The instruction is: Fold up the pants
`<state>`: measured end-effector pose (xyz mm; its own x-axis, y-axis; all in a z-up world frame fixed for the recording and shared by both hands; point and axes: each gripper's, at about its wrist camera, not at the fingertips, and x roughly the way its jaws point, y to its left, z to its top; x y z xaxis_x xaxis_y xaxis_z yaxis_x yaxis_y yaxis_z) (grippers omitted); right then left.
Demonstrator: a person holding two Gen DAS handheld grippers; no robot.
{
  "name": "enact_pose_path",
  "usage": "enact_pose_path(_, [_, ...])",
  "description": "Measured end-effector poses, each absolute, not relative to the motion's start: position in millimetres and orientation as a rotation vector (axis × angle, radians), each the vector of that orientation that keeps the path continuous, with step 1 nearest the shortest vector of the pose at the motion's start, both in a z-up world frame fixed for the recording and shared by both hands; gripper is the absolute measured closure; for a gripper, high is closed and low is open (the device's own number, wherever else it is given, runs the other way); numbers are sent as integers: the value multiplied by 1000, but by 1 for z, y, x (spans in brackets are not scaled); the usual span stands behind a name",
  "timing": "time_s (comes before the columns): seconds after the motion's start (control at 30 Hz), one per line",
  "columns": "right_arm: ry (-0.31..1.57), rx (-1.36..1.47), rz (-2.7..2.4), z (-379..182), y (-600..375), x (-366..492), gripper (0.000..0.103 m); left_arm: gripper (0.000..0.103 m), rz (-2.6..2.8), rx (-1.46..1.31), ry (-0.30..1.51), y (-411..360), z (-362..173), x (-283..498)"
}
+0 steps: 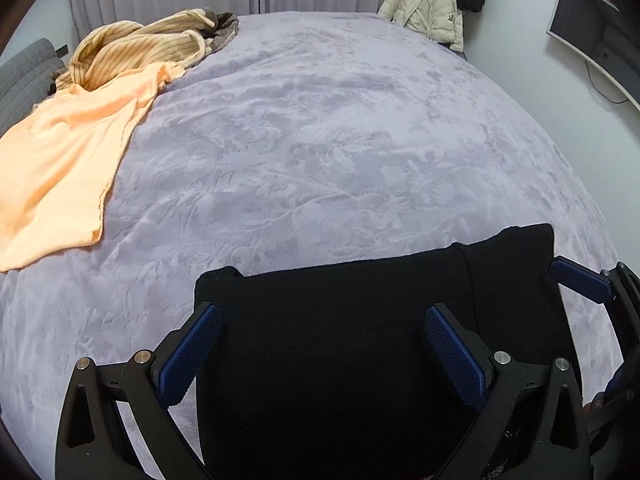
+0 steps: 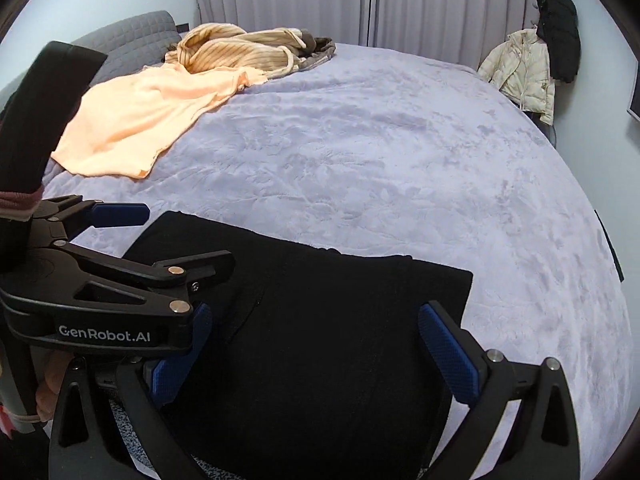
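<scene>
Black pants (image 1: pixel 340 344) lie folded into a flat rectangle on the lavender bedspread (image 1: pixel 320 140) at the near edge; they also show in the right wrist view (image 2: pixel 320 340). My left gripper (image 1: pixel 322 344) is open above the pants, its blue-padded fingers spread wide and holding nothing. My right gripper (image 2: pixel 316 344) is open over the same pants and empty. The right gripper's fingers (image 1: pixel 580 280) show at the right edge of the left wrist view. The left gripper's body (image 2: pixel 112 300) crosses the left side of the right wrist view.
A peach cloth (image 1: pixel 60 160) lies at the bed's left side, with a striped tan garment (image 1: pixel 132 48) piled behind it. A cream jacket (image 1: pixel 428 8) hangs at the far right by the wall. A monitor (image 1: pixel 592 36) is mounted on the right wall. Curtains close off the back.
</scene>
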<state>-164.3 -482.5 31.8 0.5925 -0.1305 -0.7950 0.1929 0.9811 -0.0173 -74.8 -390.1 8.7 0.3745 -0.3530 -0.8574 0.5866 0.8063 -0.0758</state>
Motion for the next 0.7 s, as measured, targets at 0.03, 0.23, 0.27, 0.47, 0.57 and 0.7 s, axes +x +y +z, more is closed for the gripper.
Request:
enact_pose_path(0.03, [948, 85, -186, 26, -484, -159, 0, 1, -601, 261, 1064, -390, 1, -72])
enact_pose_path(0.23, [993, 22, -230, 8, -459, -173, 0, 0, -586, 351, 1007, -379, -10, -97])
enact_pose_path(0.27, [987, 5, -240, 8, -453, -181, 0, 0, -590, 347, 998, -375, -10, -103])
enact_pose_path(0.47, [942, -17, -274, 6, -424, -223, 0, 0, -588, 265, 991, -342, -14, -123])
enact_pose_path(0.57, [935, -52, -281, 2, -418, -232, 0, 0, -596, 232, 1007, -334, -19, -126])
enact_pose_path(0.7, [925, -50, -288, -1, -412, -242, 0, 0, -595, 194, 1020, -327, -23, -130])
